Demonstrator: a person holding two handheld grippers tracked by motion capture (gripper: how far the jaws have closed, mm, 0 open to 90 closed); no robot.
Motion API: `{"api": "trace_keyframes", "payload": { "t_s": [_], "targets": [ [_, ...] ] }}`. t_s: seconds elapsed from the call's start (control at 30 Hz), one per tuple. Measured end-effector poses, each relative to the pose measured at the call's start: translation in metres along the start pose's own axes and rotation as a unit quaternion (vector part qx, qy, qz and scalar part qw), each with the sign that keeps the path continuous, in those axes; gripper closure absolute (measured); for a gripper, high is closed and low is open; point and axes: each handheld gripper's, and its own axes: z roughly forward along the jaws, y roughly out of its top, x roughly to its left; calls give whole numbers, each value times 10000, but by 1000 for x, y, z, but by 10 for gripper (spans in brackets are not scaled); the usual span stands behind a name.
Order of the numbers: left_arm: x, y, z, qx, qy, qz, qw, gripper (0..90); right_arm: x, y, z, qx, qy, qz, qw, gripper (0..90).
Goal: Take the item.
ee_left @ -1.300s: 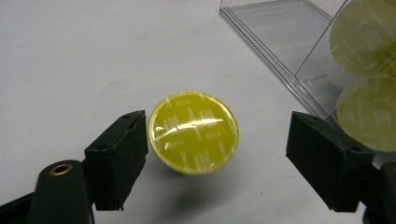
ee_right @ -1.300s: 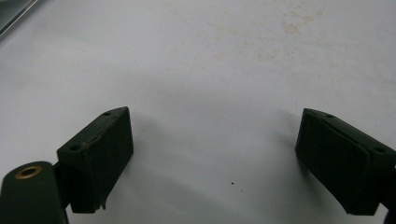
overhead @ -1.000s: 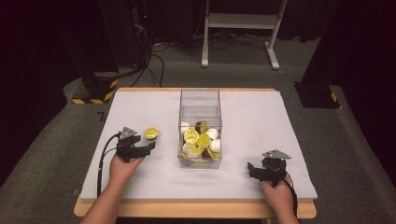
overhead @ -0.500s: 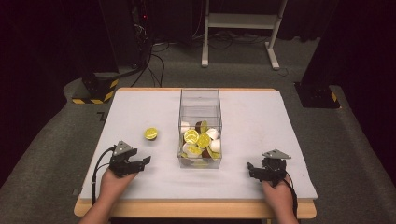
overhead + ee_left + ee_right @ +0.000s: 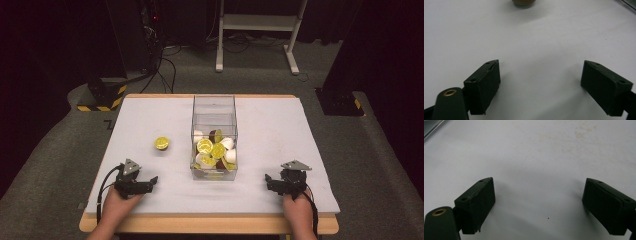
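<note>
A clear plastic box (image 5: 214,117) stands mid-table and holds several yellow, white and brown capsules (image 5: 214,150). One yellow-topped capsule (image 5: 161,143) sits alone on the white table, left of the box; its lower edge (image 5: 523,2) shows at the top of the left gripper view. My left gripper (image 5: 150,182) rests near the front left edge, open, with nothing between its jaws (image 5: 540,87). My right gripper (image 5: 270,181) rests near the front right edge, open too and holding nothing (image 5: 537,207).
The white table top (image 5: 280,125) spreads around the box. Beyond it lie dark floor, cables, a yellow-black striped base (image 5: 102,95) at the far left and a white stand (image 5: 257,30).
My left gripper let go of the yellow capsule beside the box and drew back to the front left edge. The capsule stays where it was set. The right gripper has not moved.
</note>
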Motion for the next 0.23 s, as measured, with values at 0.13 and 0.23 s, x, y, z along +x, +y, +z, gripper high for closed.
{"api": "trace_keyframes", "payload": {
  "t_s": [0.13,0.23],
  "targets": [
    [0,0,0,9,0,6,10000,164,0,0,0,-4,-3,2,10000,111],
    [0,0,0,-11,-2,-25,10000,164,0,0,0,-5,-2,3,10000,111]
  ]
}}
